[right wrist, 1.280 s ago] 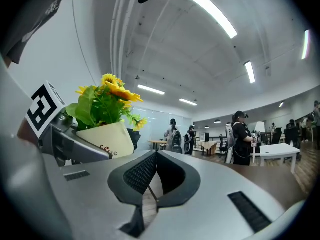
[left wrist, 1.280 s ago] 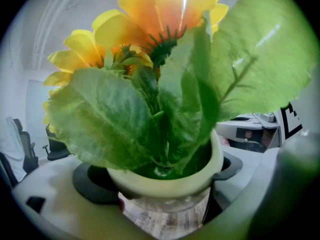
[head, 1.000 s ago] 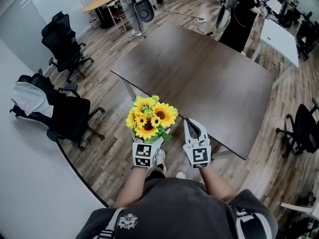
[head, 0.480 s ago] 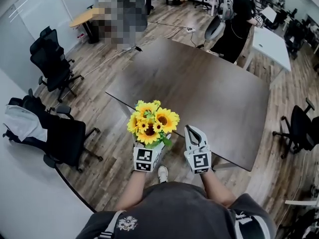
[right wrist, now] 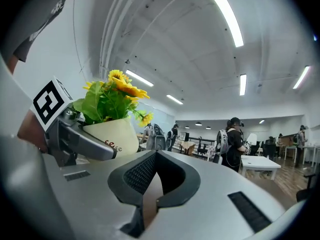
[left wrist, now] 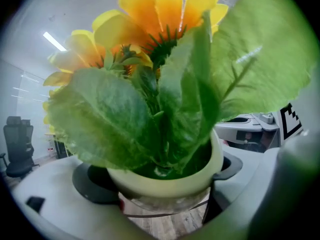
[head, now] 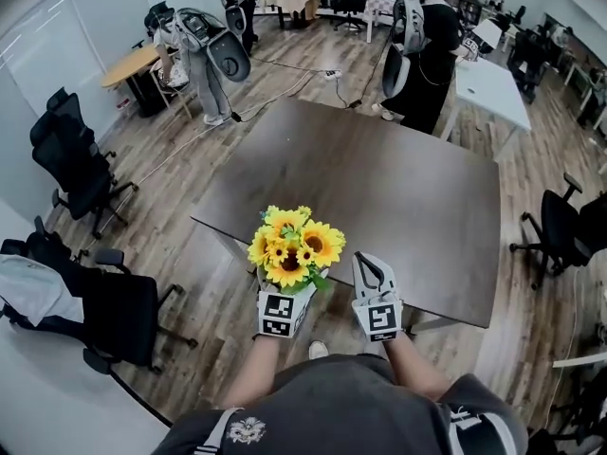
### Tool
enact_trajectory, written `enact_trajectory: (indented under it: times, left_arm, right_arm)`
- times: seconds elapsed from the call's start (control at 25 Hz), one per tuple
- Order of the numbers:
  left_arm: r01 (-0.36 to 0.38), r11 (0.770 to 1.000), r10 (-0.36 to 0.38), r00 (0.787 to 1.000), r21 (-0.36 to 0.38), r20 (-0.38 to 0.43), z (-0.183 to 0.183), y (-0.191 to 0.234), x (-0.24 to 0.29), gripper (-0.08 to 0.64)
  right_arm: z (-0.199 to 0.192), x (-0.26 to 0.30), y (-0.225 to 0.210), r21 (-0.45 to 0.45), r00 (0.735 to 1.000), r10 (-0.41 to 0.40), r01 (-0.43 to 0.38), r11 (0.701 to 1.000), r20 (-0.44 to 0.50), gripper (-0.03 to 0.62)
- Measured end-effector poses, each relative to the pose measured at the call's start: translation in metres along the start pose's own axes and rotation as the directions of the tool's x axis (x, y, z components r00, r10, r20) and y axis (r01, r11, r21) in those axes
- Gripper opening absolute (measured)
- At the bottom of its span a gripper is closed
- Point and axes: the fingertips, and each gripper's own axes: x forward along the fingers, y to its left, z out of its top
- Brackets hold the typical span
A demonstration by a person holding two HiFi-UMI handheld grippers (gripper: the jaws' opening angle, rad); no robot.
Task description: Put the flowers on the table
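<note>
A bunch of yellow sunflowers (head: 294,245) with green leaves stands in a cream pot (left wrist: 165,180). My left gripper (head: 284,290) is shut on that pot, its jaws on either side, and carries it upright above the wood floor, just short of the near edge of the dark brown table (head: 379,188). Leaves and blooms (left wrist: 165,19) fill the left gripper view. My right gripper (head: 365,262) is shut with nothing in it, close to the right of the pot. In the right gripper view the shut gripper (right wrist: 156,156) shows the pot (right wrist: 112,136) to its left.
Black office chairs stand at the left (head: 81,164), one with a grey garment (head: 38,297), and one at the right (head: 560,235). Two people (head: 422,50) (head: 204,60) stand beyond the table's far end. A white table (head: 488,88) is at the back right.
The table has come nearer and its near edge now lies just ahead of the flowers. Both grippers keep the same hold and spacing.
</note>
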Motion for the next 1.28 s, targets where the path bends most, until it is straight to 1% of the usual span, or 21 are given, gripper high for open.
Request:
enact_trajectory:
  times: [0.12, 0.28, 0.44, 0.64, 0.84, 0.96, 1.12, 1.28]
  left_arm:
    - [0.045, 0.999, -0.045, 0.999, 0.01, -0.001, -0.006, 0.009, 0.013, 0.545]
    - [0.072, 0.997, -0.072, 0.997, 0.0, -0.007, -0.006, 0.019, 0.029, 0.546]
    - [0.117, 0.993, -0.117, 0.992, -0.019, -0.035, -0.02, 0.012, 0.044, 0.545]
    - [0.156, 0.988, -0.157, 0.987, -0.008, -0.046, -0.028, 0.002, 0.066, 0.546]
    - [0.189, 0.982, -0.188, 0.978, 0.006, -0.087, -0.039, -0.006, 0.1, 0.546]
    - [0.207, 0.978, -0.205, 0.973, 0.016, -0.102, -0.036, -0.008, 0.118, 0.545]
    - [0.213, 0.977, -0.21, 0.974, 0.028, -0.089, -0.033, -0.008, 0.144, 0.546]
    - [0.231, 0.972, -0.225, 0.967, 0.04, -0.122, -0.038, -0.015, 0.173, 0.546]
  right_arm:
    - [0.004, 0.01, -0.002, -0.007, 0.999, -0.035, 0.035, 0.999, 0.001, 0.023]
    - [0.007, 0.017, -0.01, -0.009, 0.998, -0.065, 0.065, 0.998, -0.018, 0.023]
    - [-0.003, 0.011, -0.027, -0.035, 0.992, -0.108, 0.106, 0.994, -0.065, 0.023]
    - [-0.017, 0.004, -0.055, -0.03, 0.979, -0.176, 0.174, 0.984, -0.107, 0.023]
    - [-0.035, 0.007, -0.082, -0.022, 0.965, -0.221, 0.22, 0.975, -0.143, 0.023]
    - [-0.043, 0.014, -0.096, -0.008, 0.96, -0.234, 0.236, 0.972, -0.155, 0.023]
    - [-0.052, 0.028, -0.114, 0.008, 0.959, -0.241, 0.244, 0.97, -0.148, 0.023]
    - [-0.069, 0.043, -0.137, 0.007, 0.961, -0.226, 0.23, 0.973, -0.158, 0.023]
